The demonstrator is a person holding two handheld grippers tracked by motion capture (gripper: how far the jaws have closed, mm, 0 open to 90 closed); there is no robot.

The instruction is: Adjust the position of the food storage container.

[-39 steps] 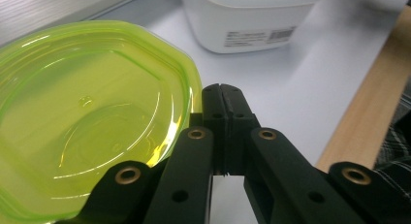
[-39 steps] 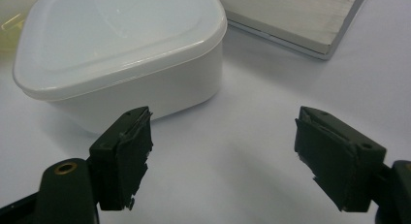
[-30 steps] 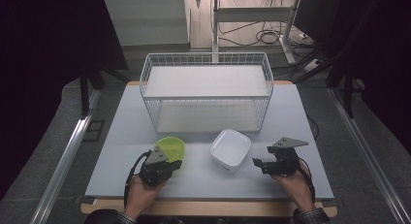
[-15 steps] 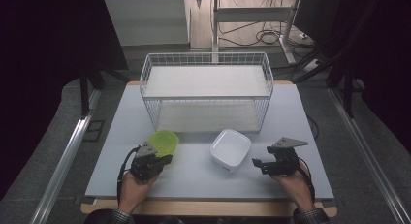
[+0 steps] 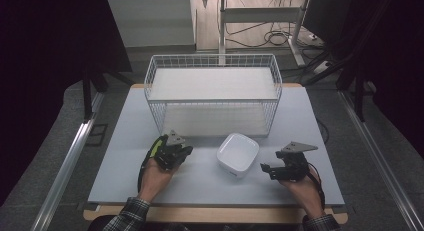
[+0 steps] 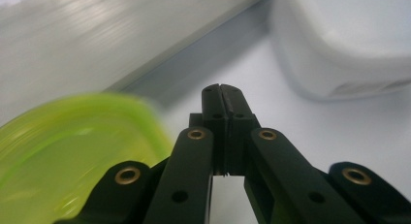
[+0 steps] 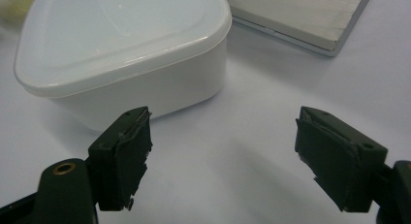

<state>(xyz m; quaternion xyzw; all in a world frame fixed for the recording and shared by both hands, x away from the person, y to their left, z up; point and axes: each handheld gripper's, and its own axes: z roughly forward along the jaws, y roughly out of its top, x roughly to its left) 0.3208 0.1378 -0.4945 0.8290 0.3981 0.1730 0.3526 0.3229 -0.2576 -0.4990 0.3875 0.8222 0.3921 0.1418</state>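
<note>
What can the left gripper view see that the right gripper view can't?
The left gripper view has a green bowl beside its shut jaws, which hold nothing. The right gripper view has open jaws, nothing between them, and the near corner of the basket's base. Both share the white container on the white table.
</note>
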